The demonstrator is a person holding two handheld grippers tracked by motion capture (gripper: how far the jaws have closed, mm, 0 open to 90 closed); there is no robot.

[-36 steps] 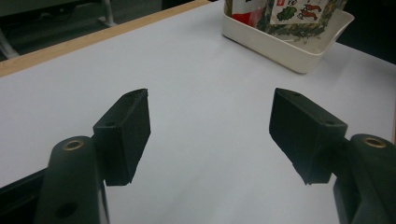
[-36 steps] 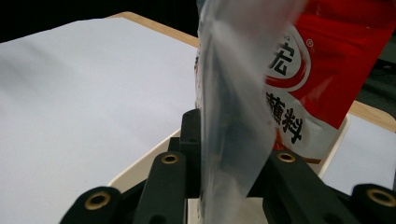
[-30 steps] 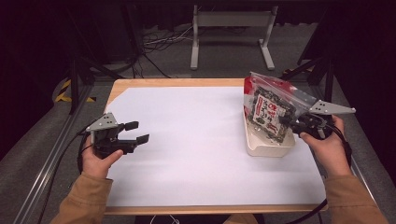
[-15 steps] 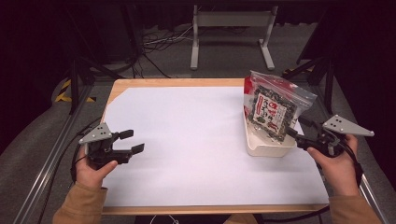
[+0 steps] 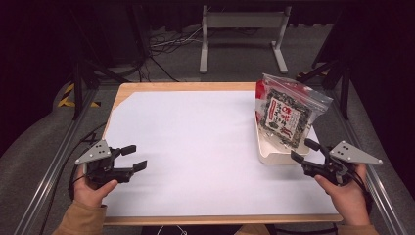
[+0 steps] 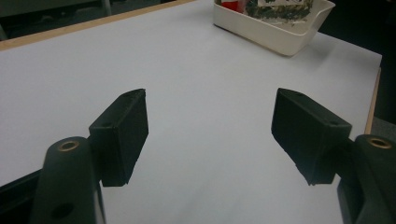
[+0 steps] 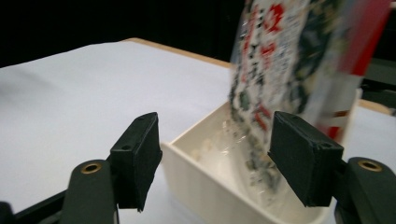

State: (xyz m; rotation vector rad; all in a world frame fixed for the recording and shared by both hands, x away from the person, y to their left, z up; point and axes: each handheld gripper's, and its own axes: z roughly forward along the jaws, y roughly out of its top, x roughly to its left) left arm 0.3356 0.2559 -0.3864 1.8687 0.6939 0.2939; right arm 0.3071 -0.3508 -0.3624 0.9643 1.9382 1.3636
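Holding both grippers low over the near end of the table (image 5: 195, 147), nothing in either one. My right gripper (image 5: 302, 151) sits at the near right, just short of the near end of the white tray (image 5: 266, 155), jaws spread wide and empty; they have just been opening, with nothing between the pads. In the right gripper view the pads stand well apart, the tray (image 7: 196, 168) corner straight ahead between them but beyond the tips, no contact.

The snack bag (image 5: 286, 115), a clear zip pouch with dark contents and a red and white label, stands tilted in the tray, its bottom down inside and its top leaning out over the far right. The bag (image 7: 289, 70) is blurred in the right gripper view, upright in the tray, free of my jaws.

My left gripper (image 5: 135, 157) is at the near left edge of the white table cover, well apart from tray and bag, jaws wide and empty. In the left gripper view bare white surface lies between the pads, and the tray (image 6: 275, 32) sits far off at the top with the bag (image 6: 275, 5) in it.

My hands wrap the gripper bodies: left hand (image 5: 93, 188), right hand (image 5: 345, 193). A grey plate rides on top of each gripper.
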